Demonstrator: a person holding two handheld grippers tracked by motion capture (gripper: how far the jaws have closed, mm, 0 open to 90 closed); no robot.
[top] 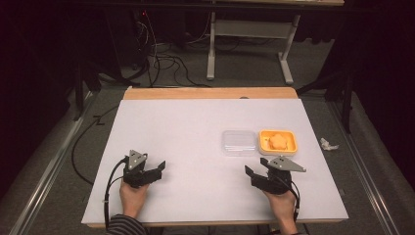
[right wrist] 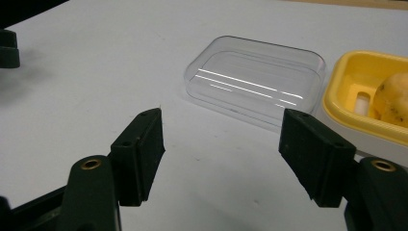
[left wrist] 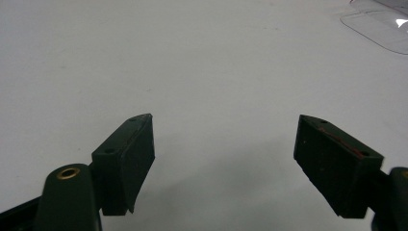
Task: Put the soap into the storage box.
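Below, two pairs of black tongs, left (top: 155, 169) and right (top: 253, 172), rest spread wide and empty on one matte white surface (top: 195, 122).
Just beyond the right pair: one clear rounded plastic lid (top: 239, 142) touching one yellow tray (top: 290, 138) holding one lumpy orange-yellow item (top: 277, 141).

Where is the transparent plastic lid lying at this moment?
In the high view the clear lid lies flat on the right half of the table, directly left of the yellow tray and just beyond the right gripper.
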